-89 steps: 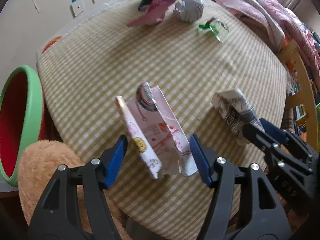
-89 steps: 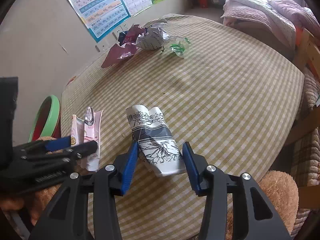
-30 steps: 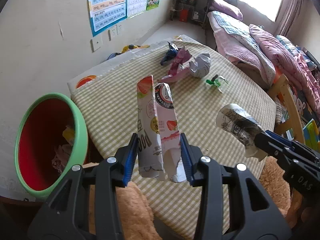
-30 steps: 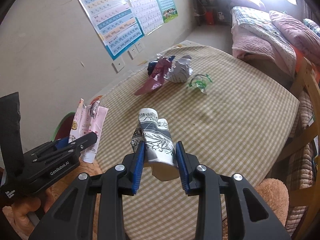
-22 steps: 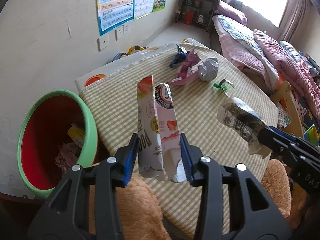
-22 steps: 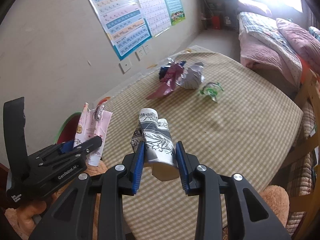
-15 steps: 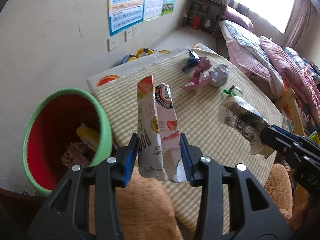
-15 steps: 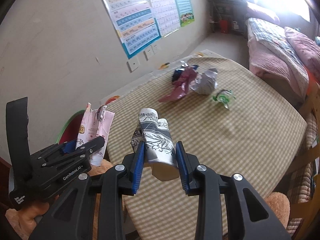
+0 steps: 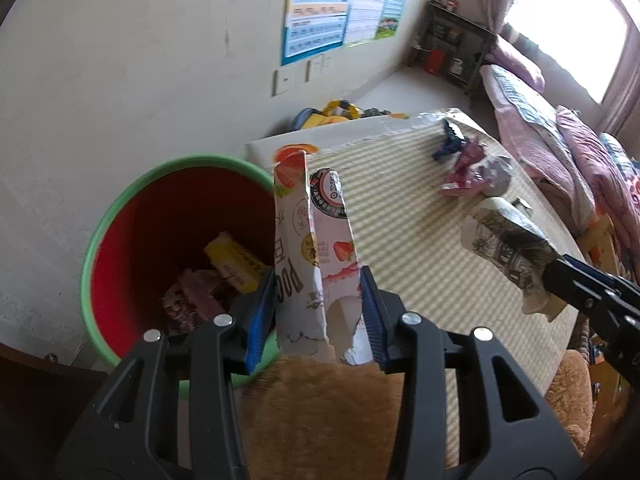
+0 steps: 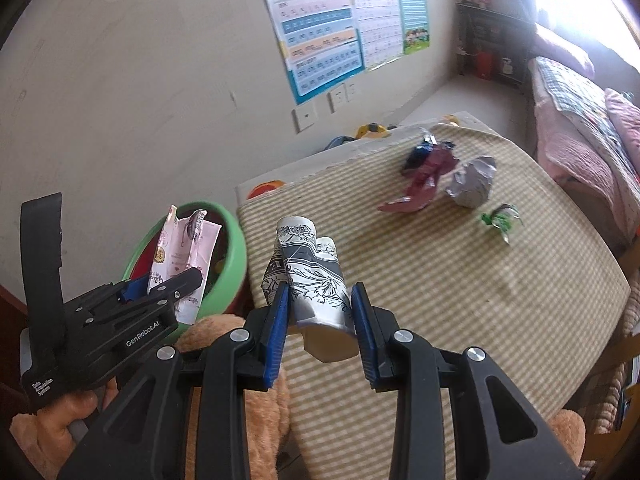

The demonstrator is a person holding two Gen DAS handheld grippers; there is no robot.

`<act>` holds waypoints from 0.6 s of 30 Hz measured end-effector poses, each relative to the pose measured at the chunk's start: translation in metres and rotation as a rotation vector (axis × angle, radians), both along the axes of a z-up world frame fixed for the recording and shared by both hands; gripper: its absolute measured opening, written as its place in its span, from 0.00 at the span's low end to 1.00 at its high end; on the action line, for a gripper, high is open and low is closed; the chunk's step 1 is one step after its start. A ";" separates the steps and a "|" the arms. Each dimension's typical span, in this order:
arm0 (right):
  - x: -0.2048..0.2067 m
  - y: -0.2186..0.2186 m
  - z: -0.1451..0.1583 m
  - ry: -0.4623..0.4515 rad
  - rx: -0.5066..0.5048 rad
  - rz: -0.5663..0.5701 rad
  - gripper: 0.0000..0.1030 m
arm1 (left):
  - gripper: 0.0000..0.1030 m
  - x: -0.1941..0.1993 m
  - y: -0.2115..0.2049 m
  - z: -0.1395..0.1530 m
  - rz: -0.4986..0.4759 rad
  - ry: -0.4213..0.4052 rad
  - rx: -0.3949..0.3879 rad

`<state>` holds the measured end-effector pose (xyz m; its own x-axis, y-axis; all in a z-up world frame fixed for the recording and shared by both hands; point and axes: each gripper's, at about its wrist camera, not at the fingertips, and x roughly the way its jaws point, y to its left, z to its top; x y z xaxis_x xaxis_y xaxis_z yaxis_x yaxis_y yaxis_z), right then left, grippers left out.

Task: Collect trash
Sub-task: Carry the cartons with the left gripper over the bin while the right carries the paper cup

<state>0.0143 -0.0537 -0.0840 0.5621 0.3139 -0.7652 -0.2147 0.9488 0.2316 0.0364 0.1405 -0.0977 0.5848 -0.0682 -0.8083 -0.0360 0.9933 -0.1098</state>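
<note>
The left gripper point(image 9: 318, 314) was clamped low on a light, crushable strawberry carton point(image 9: 310, 264) at frame centre beside the bin point(image 9: 120, 216), while the right gripper point(image 10: 320, 324) pinched a flimsy printed paper cup point(image 10: 310, 280).

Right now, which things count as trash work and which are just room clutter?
Job:
pink strawberry carton in left gripper
black-and-white printed paper cup in right gripper
green-rimmed red bin
maroon foil wrapper
crumpled silver paper ball
green plastic scrap

Clutter:
wall posters
pink bedding
</note>
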 end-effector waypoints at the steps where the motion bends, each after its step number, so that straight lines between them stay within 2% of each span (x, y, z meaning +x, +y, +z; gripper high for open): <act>1: 0.002 0.005 0.000 0.003 0.002 0.011 0.30 | 0.38 -0.001 0.005 -0.001 0.012 0.001 0.004; 11: 0.009 0.041 -0.004 0.022 -0.008 0.085 0.30 | 0.38 -0.005 0.055 -0.018 0.115 0.041 0.013; 18: 0.019 0.069 -0.005 0.037 0.007 0.126 0.30 | 0.38 -0.005 0.074 -0.027 0.142 0.069 0.015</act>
<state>0.0336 0.0149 -0.0894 0.4895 0.3857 -0.7820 -0.3229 0.9133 0.2484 0.0317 0.2145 -0.1249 0.5304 0.0238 -0.8474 -0.1829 0.9793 -0.0869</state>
